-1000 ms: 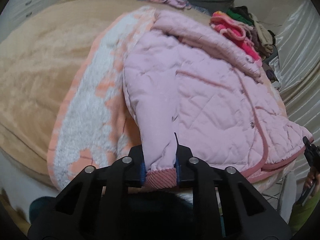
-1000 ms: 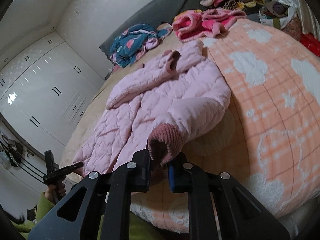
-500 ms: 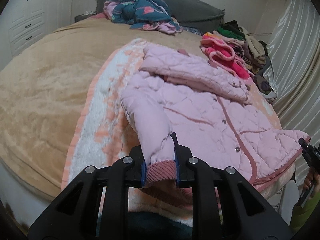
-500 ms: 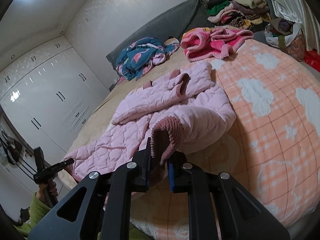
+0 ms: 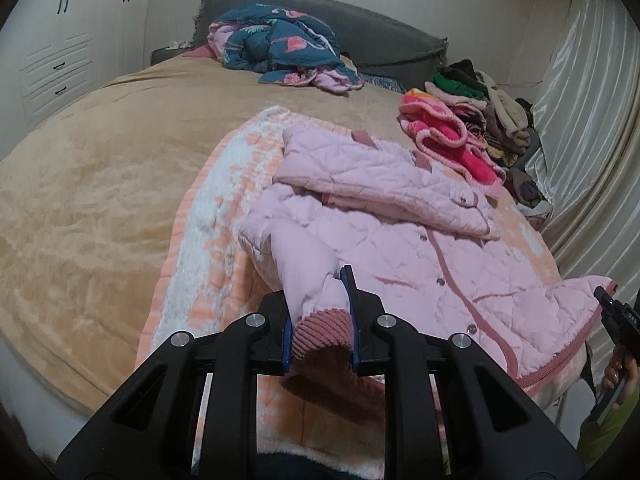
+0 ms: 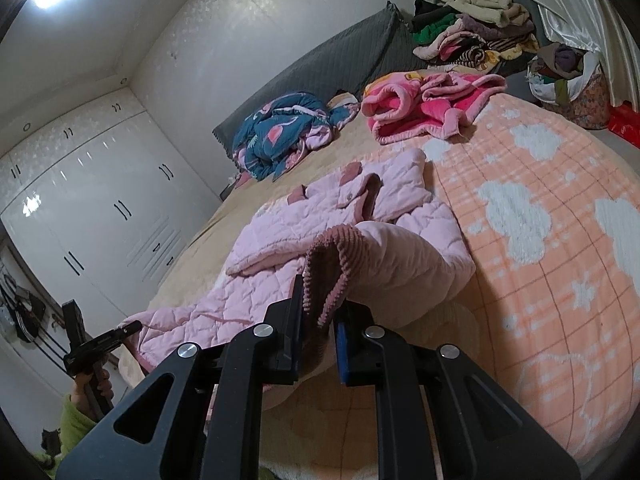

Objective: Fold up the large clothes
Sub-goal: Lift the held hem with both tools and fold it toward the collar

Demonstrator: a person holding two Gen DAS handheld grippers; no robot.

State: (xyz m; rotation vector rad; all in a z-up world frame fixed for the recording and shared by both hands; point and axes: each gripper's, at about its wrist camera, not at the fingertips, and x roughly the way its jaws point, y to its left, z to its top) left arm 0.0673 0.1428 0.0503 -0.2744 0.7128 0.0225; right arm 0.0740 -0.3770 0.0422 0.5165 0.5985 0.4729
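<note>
Jacket cuffs clamped, both jaws | R view: wardrobe | L: curtain

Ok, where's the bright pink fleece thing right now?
In the right wrist view, the bright pink fleece lies crumpled at the bed's far end, right of the blue flamingo bundle, beyond the pink jacket.
</note>
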